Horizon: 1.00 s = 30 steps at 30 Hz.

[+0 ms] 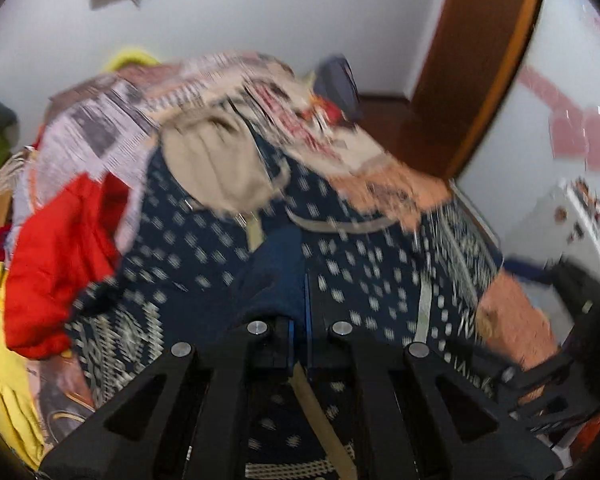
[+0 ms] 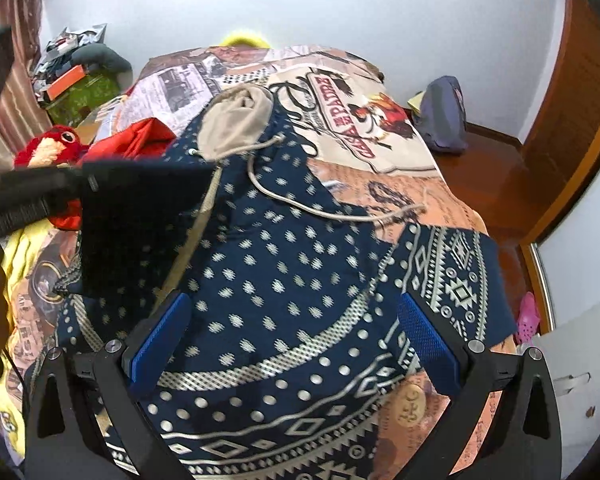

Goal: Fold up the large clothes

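L gripper point(image 1: 300, 308) pinches knit navy hoodie point(image 2: 284, 264), beige-lined hood.

Right tool point(image 2: 292, 340) black-framed, blue ribbed pads point(image 2: 428, 344) (silver screws) — left tool point(image 1: 299, 320) alike.

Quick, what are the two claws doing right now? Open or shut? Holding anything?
Left claw: shut, pinching a fold of the navy patterned hoodie.
Right claw: open, holding nothing, over the hoodie.

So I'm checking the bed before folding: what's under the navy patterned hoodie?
The navy patterned hoodie lies on a printed bedspread, visible around its edges. Anything beneath its middle is covered.
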Motion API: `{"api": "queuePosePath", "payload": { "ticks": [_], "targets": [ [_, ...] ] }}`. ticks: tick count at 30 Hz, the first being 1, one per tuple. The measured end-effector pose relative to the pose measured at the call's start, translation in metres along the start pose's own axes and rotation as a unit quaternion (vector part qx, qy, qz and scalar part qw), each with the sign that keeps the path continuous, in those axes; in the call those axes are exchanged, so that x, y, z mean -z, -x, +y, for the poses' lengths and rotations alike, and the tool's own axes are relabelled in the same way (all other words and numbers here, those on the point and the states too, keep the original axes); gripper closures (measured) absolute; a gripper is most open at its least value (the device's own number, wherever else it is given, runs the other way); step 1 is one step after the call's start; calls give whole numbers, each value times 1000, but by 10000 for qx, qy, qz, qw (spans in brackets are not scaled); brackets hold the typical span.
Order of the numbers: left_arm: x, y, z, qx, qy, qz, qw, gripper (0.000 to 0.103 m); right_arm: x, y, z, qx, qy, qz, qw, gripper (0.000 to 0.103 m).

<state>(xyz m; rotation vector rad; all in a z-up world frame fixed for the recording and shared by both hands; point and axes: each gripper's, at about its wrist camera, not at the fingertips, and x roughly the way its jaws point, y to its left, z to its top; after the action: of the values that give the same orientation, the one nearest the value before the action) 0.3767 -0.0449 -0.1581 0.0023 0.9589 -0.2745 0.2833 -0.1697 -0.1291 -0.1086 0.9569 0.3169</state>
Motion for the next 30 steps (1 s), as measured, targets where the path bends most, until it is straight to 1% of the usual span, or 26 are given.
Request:
{"api": "queuePosePath", "payload": {
  "ticks": [4, 6, 8, 9, 10, 11, 13, 15, 17, 21, 24, 27, 29, 30],
  "targets": [
    [21, -24, -14, 230, -189, 590, 9978, 99, 2, -1, -3, 34, -26, 83, 10000, 0],
    [31, -30, -16, 306, -272, 848, 9956, 93, 3, 0, -4, 69, -19, 55, 10000, 0],
    [44, -33, -20, 368, -361, 1047, 9932, 78, 3, 3, -2, 115, 2, 21, 9999, 0],
    [47, -32, -21, 366, -397, 1085, 9926, 74, 2, 5, -2, 135, 22, 0, 9999, 0],
    [52, -30, -22, 356, -455, 1118, 9920, 68, 2, 6, -1, 145, 35, -19, 9999, 0],
    [57, -26, -22, 351, -483, 1133, 9918, 63, 2, 8, 0, 149, 45, -41, 9999, 0],
    [64, -17, -18, 361, -482, 1136, 9917, 59, 0, 11, 4, 124, 68, -67, 9999, 0],
    [71, -4, -10, 339, -449, 1064, 9927, 56, -2, 13, 10, 87, 130, -76, 9998, 0],
    [76, 8, -1, 232, -385, 958, 9944, 53, -4, 12, 18, 62, 224, -82, 9997, 0],
    [84, 35, 29, -169, -186, 676, 9974, 51, -7, 6, 42, 15, 565, -25, 9984, 0],
    [92, 51, 57, -543, -10, 527, 9971, 49, -8, -2, 59, -185, 755, 87, 9969, 0],
    [100, 57, 84, -727, 214, 525, 9957, 47, -7, -13, 80, -402, 1021, 164, 9938, 1],
    [107, 59, 107, -887, 434, 547, 9936, 47, -7, -22, 96, -421, 1228, 227, 9913, 2],
    [110, 59, 111, -932, 487, 554, 9929, 47, -6, -27, 104, -455, 1338, 267, 9896, 2]
  ]
}}
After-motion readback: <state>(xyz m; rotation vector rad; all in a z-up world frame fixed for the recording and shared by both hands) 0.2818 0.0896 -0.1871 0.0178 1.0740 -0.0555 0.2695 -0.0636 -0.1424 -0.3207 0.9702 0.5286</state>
